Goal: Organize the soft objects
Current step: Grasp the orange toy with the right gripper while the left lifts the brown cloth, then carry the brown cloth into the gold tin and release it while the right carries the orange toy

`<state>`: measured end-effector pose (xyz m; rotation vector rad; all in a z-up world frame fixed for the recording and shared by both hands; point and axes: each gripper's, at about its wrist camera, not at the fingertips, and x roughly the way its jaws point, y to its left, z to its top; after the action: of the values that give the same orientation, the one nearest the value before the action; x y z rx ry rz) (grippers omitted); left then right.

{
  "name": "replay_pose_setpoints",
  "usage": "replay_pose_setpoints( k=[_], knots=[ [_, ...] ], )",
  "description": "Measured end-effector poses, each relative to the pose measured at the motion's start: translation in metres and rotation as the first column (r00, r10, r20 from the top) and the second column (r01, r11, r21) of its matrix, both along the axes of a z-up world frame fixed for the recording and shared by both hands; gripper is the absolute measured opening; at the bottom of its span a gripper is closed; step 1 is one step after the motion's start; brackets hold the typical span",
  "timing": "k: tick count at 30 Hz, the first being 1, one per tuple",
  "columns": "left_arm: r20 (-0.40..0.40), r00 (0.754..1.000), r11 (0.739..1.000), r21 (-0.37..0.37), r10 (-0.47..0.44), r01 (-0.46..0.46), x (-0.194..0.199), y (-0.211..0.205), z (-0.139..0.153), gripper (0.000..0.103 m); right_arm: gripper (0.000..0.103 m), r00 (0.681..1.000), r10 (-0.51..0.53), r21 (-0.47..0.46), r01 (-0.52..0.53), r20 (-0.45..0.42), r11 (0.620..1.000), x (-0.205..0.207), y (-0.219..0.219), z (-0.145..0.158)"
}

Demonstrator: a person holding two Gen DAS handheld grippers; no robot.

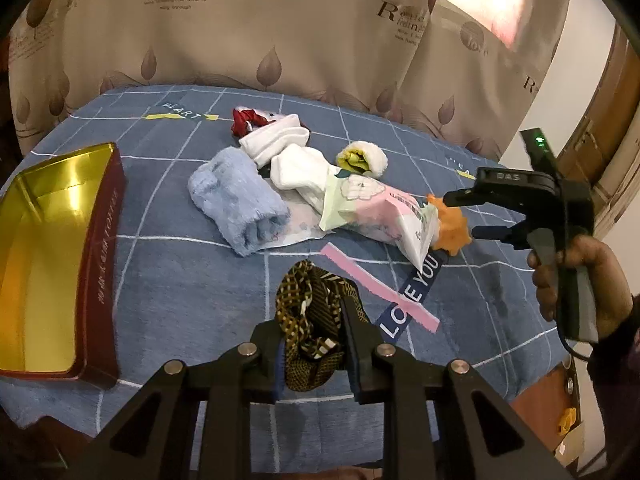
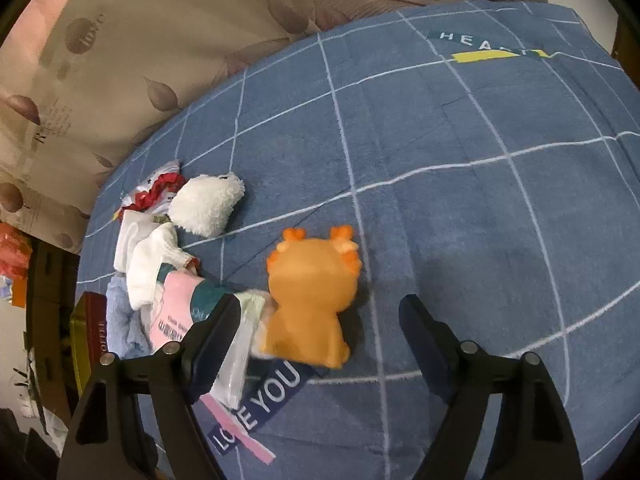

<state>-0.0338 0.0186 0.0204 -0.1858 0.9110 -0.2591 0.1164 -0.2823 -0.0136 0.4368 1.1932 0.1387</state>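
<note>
**Fig.: soft items on bed, both claws in view**

Hidden/unclear: box cut off at left edge; blue towel mostly covered in right view; red cloth half behind white socks; toy's face turned away from you.

Your L claw is pinched on the patterned cloth, lifted above the sheet.

Your R claw is spread, pads w/o contact. Orange toy sits betw. its fingers, nearer the left one, touching the tissue pack. Fluffy white pouch lies beyond.
</note>
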Motion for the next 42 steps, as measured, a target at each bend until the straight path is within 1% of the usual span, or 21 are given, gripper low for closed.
replay_pose_setpoints(
  k=[2, 3, 6, 8, 10, 14, 19, 24, 28, 30, 35, 39, 42],
  knots=[
    [-0.004, 1.0, 1.0, -0.003, 0.001, -0.001, 0.0, 0.002, 0.0, 0.023, 0.069, 0.999, -0.005, -0.022, 0.004, -0.045, 1.0, 0.007, 0.005, -0.003],
    [-0.005, 1.0, 1.0, -0.006, 0.0, 0.0, 0.001, 0.003, 0.0, 0.023, 0.06, 0.997, -0.009, -0.014, 0.008, -0.08, 1.0, 0.01, 0.007, -0.008],
    [-0.001, 1.0, 1.0, -0.01, -0.004, 0.004, 0.001, 0.005, 0.002, 0.023, 0.057, 0.992, 0.003, -0.01, -0.004, -0.127, 1.0, 0.019, 0.012, -0.015],
    [0.001, 1.0, 1.0, -0.014, -0.004, 0.004, 0.0, 0.006, 0.003, 0.023, 0.046, 0.989, -0.001, -0.017, -0.001, -0.149, 1.0, 0.021, 0.014, -0.02],
    [0.003, 1.0, 1.0, -0.019, -0.003, 0.003, 0.0, 0.007, 0.005, 0.023, 0.042, 0.989, 0.009, 0.015, -0.007, -0.149, 1.0, 0.022, 0.014, -0.02],
    [0.016, 1.0, 1.0, -0.014, 0.001, -0.001, -0.002, 0.009, 0.01, 0.023, 0.04, 0.995, 0.013, 0.027, -0.011, -0.102, 1.0, 0.017, 0.007, -0.016],
    [0.034, 0.999, 1.0, 0.001, 0.01, -0.01, -0.005, 0.011, 0.019, 0.023, 0.04, 0.999, -0.026, 0.093, 0.03, -0.035, 0.995, -0.005, -0.021, -0.008],
    [0.063, 0.998, 0.999, 0.017, 0.031, -0.032, -0.009, 0.017, 0.032, 0.023, 0.04, 0.998, -0.06, 0.168, 0.055, 0.024, 0.984, -0.033, -0.048, 0.011],
    [0.091, 0.994, 0.997, 0.029, 0.064, -0.067, -0.009, 0.031, 0.045, 0.023, 0.04, 0.995, -0.062, 0.214, 0.044, 0.075, 0.976, -0.052, -0.052, 0.029],
    [0.108, 0.99, 0.995, 0.039, 0.091, -0.096, -0.009, 0.045, 0.053, 0.023, 0.04, 0.995, -0.042, 0.23, 0.019, 0.095, 0.973, -0.061, -0.045, 0.037],
    [0.131, 0.978, 0.982, 0.073, 0.165, -0.176, -0.006, 0.086, 0.062, 0.023, 0.041, 0.994, 0.021, 0.274, -0.051, 0.111, 0.96, -0.07, -0.013, 0.044],
    [0.123, 0.962, 0.957, 0.128, 0.243, -0.259, 0.008, 0.133, 0.057, 0.023, 0.041, 0.989, 0.089, 0.289, -0.119, 0.117, 0.95, -0.075, 0.021, 0.046],
    [0.102, 0.95, 0.937, 0.162, 0.296, -0.31, 0.021, 0.167, 0.048, 0.023, 0.041, 0.979, 0.157, 0.295, -0.188, 0.127, 0.937, -0.075, 0.058, 0.051]
  ],
)
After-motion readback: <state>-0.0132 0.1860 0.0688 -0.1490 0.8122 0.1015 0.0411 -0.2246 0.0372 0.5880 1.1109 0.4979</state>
